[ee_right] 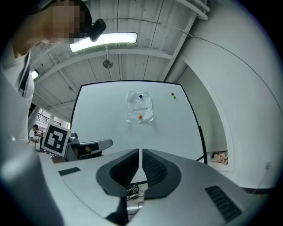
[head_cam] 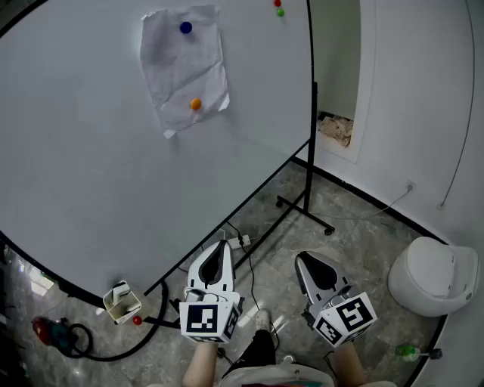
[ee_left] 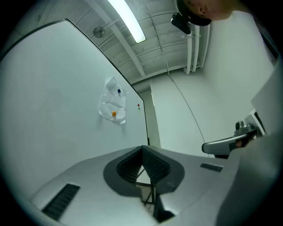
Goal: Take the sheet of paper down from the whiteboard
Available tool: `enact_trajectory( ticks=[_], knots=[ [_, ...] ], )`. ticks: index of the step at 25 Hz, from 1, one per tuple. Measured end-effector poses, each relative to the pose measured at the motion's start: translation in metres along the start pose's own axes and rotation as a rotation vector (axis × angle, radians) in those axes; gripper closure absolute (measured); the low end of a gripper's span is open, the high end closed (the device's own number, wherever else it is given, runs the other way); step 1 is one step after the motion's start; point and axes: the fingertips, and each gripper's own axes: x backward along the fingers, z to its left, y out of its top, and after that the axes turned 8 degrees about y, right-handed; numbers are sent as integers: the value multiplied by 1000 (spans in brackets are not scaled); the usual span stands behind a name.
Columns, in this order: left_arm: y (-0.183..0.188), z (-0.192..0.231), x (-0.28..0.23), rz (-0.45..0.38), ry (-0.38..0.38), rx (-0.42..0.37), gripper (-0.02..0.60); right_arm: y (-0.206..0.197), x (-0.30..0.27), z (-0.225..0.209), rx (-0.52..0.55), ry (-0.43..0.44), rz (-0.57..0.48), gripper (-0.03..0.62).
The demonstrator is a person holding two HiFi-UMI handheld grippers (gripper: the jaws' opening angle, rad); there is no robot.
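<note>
A crumpled white sheet of paper [head_cam: 186, 66] hangs high on the whiteboard [head_cam: 91, 166], pinned by a blue magnet [head_cam: 185, 27] at its top and an orange magnet [head_cam: 195, 103] near its bottom. The sheet of paper [ee_left: 113, 106] is small and far off in the left gripper view, and the sheet of paper [ee_right: 140, 107] sits centred ahead in the right gripper view. My left gripper [head_cam: 221, 250] and right gripper [head_cam: 305, 262] hang low near my body, side by side and far from the board. Both are shut with nothing between the jaws.
A red magnet [head_cam: 277, 4] and a green magnet [head_cam: 280, 12] sit at the board's top right. The board's black stand and feet [head_cam: 306, 208] run across the floor, with cables [head_cam: 242, 257], a small box [head_cam: 121, 301] and a red tool [head_cam: 53, 332]. A white bin [head_cam: 432, 273] stands at right.
</note>
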Motion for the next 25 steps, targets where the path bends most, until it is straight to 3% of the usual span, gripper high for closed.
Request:
enact_trajectory(
  ticks=[5, 9, 13, 17, 21, 25],
  knots=[
    [-13, 31, -82, -33, -10, -15, 538, -12, -76, -58, -23, -30, -13, 577],
    [-3, 62, -145, -39, 2, 18, 538, 3, -152, -92, -11, -3, -35, 577],
    [21, 78, -182, -156, -17, 38, 538, 32, -222, -105, 38, 68, -87, 577],
    [32, 96, -203, -169, 43, 41, 538, 48, -273, -110, 56, 164, -92, 577],
    [37, 105, -217, -170, 122, 27, 538, 66, -302, -110, 145, 241, -102, 570],
    [50, 113, -223, -193, 248, -7, 537, 96, -320, -104, 248, 334, -156, 480]
  ],
)
